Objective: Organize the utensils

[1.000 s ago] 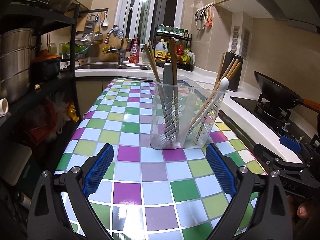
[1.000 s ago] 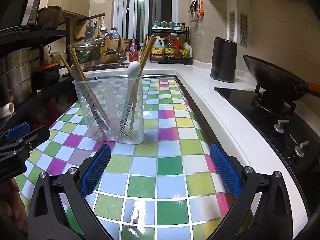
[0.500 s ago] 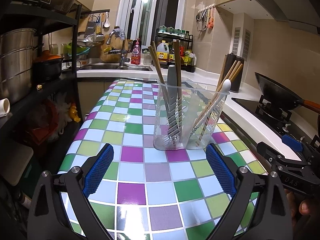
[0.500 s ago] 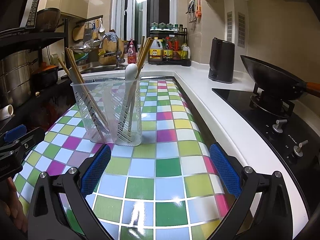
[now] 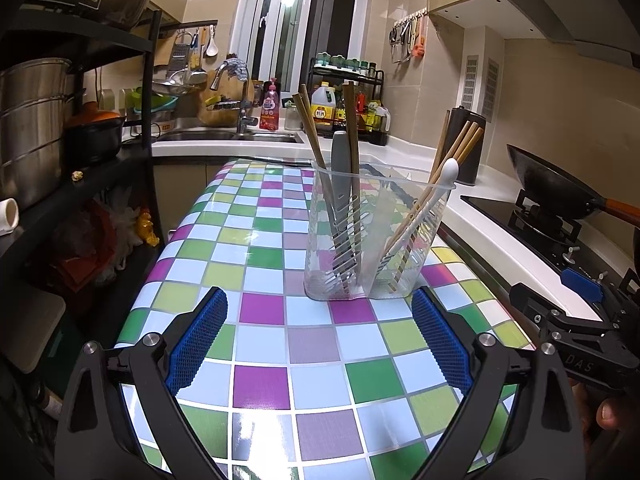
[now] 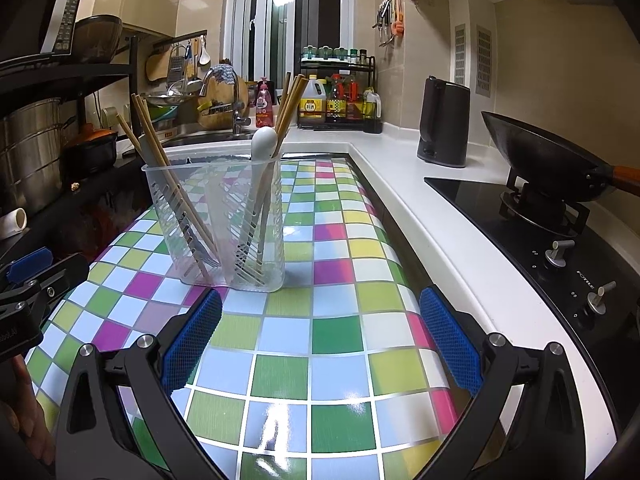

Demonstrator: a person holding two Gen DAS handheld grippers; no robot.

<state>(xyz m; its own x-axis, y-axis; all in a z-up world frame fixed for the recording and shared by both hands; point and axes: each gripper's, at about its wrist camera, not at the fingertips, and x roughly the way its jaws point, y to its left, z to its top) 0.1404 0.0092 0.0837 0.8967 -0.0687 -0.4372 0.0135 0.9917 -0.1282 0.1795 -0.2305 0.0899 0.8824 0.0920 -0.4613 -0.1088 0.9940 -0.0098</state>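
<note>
A clear plastic utensil holder (image 5: 376,240) stands upright on the checkered table (image 5: 260,344); it also shows in the right wrist view (image 6: 224,232). It holds wooden chopsticks (image 5: 316,148), a grey handle (image 5: 340,160) and a white spoon (image 5: 432,196), whose bowl shows in the right wrist view (image 6: 263,144). My left gripper (image 5: 316,344) is open and empty, just short of the holder. My right gripper (image 6: 320,340) is open and empty, in front of the holder and slightly to its right.
A white counter (image 6: 400,200) runs along the table's right edge, with a black stove (image 6: 540,240), a wok (image 6: 540,152) and a dark kettle (image 6: 444,124). A black shelf with pots (image 5: 60,120) stands on the left. A sink (image 5: 224,132) and bottle rack (image 5: 344,100) are behind.
Both grippers have drawn back and risen slightly from the holder, which now looks smaller and farther. Both stay open and empty.
</note>
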